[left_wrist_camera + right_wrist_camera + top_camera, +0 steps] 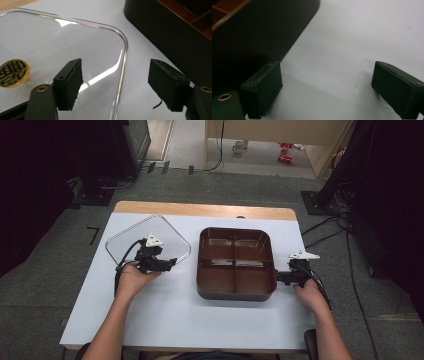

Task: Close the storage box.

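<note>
Jaws on both grippers are spread wide, nothing pinched in either one. The left gripper (165,264) sits over the near right corner of the clear lid (148,244), and in the left gripper view one jaw is over the lid (62,50) while the other is off past its rim over bare desk, so it looks lined up to grab that edge but hasn't closed yet. The right gripper (280,277) is parked just beside the right wall of the brown tray (236,292), near its front right corner, jaws apart over the desk (165,320).

My read on progress: basically at the start. The lid lies flat on the left half of the desk, toward the far edge, just beside the tray but apart from it. The tray sits mid-desk with its four compartments open and, as far as I can see, empty. So if the job is putting the lid on the tray, the grab, the lift and the placing are all left to do. The right gripper might be there to steady the tray, just guessing.

View differences: the high view gives the whole layout, both hands and the tray dividers. The left gripper view picks up a round gold emblem (12,73) on the lid that I can't make out from above, plus the lid's raised rim. The right gripper view shows the tray's dark outer wall (257,32) and a clear gap between it and the nearer jaw.
</note>
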### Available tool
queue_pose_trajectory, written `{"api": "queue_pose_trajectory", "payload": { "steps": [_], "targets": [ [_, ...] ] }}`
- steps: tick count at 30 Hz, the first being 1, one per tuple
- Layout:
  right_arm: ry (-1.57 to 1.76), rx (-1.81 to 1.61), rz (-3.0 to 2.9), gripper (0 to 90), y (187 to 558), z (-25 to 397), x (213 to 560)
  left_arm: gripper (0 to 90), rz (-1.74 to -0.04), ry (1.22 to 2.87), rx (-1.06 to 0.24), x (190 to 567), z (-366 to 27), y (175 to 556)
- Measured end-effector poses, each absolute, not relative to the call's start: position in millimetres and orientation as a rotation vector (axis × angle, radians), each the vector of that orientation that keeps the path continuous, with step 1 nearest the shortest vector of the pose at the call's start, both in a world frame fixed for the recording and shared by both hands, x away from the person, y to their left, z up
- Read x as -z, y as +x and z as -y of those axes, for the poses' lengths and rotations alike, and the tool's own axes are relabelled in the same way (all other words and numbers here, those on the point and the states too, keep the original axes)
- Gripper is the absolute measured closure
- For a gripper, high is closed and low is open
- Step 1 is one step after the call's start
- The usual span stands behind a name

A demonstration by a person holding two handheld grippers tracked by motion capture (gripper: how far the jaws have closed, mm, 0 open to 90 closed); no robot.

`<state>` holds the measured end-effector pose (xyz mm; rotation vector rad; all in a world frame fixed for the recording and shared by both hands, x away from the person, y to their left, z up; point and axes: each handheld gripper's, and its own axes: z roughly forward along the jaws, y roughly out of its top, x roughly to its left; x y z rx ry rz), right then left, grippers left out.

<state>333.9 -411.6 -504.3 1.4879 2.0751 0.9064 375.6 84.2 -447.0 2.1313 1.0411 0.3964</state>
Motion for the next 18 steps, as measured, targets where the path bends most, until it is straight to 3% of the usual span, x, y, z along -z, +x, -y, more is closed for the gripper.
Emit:
{"api": "queue_pose_trajectory", "payload": {
  "steps": [18],
  "targets": [
    [1.488,-0.906,-2.076,9.0,333.9,411.6,504.2,31.3,-1.092,2.066,-0.416,436.7,-107.6,403.0]
  ]
}}
